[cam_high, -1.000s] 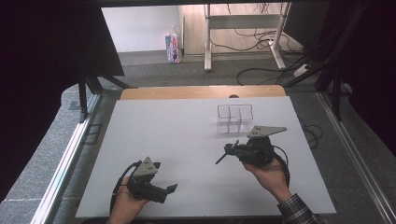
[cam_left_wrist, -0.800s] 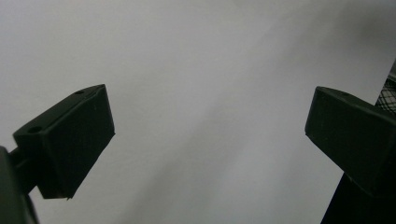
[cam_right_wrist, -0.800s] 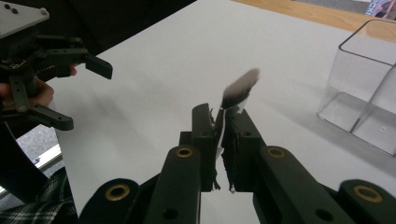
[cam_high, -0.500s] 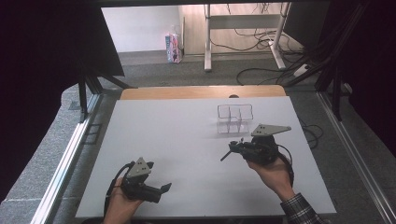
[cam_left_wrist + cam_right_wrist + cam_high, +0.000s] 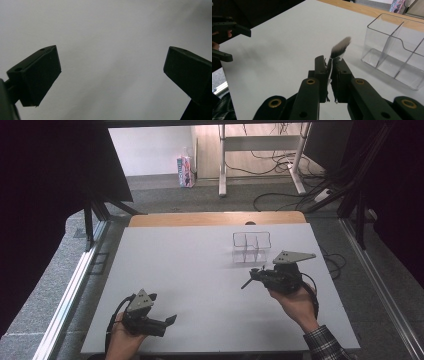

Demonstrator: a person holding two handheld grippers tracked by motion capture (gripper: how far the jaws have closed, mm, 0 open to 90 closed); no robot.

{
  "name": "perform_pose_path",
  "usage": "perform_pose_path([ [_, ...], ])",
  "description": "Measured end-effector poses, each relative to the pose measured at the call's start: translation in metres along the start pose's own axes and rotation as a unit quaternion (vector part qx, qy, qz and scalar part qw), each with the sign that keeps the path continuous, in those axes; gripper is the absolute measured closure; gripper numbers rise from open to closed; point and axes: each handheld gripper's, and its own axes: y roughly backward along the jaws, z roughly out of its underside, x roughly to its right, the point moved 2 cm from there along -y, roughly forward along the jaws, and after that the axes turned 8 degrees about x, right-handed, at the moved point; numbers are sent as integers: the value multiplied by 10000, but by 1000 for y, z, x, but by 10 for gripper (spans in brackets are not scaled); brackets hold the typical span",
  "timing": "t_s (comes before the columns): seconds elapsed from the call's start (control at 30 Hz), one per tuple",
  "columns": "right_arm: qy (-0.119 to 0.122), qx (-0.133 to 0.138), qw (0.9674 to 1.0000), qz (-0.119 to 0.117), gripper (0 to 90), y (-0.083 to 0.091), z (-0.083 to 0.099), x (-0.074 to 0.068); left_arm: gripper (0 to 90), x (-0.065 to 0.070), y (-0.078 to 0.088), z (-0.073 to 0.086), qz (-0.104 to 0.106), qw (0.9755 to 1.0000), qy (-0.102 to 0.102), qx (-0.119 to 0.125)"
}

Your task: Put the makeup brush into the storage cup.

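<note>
— Organiser contents?
— Nothing visible; one clear box, three compartments I can make out, on the white table, its right end cut off in the right gripper view.
— Brush?
— One, pinched in the closed right gripper near the box; bristles stick up, handle hidden.
— Left gripper?
— Jaws wide apart, holding nothing, over bare table.

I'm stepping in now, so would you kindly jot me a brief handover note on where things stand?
Right gripper: shut on a small brush, bristles pointing up past the jaws, held above the table.
Left gripper: open, holding nothing, low over the table's near left.
Clear organizer: far right of the table, compartments look bare.
Done: brush picked up.
Left: probably setting it in a compartment.
</note>
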Motion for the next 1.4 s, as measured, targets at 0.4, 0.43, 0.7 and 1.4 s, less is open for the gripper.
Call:
perform_pose_path([
  [0.4, 34, -10, 9999, 148, 828, 3, -2, 9, 13, -7, 12, 6, -157, 9996, 186, 149],
  [0.43, 40, -15, 9999, 166, 828, 3, -2, 9, 13, -7, 12, 6, -157, 9996, 186, 149],
  [0.7, 47, 20, 9996, 261, 829, 5, -6, 17, 13, -10, 17, 10, -208, 9993, 255, 178],
  [1.4, -72, 167, 9987, 477, 829, 10, -18, 43, 13, -13, 27, 17, -302, 9987, 358, 192],
])
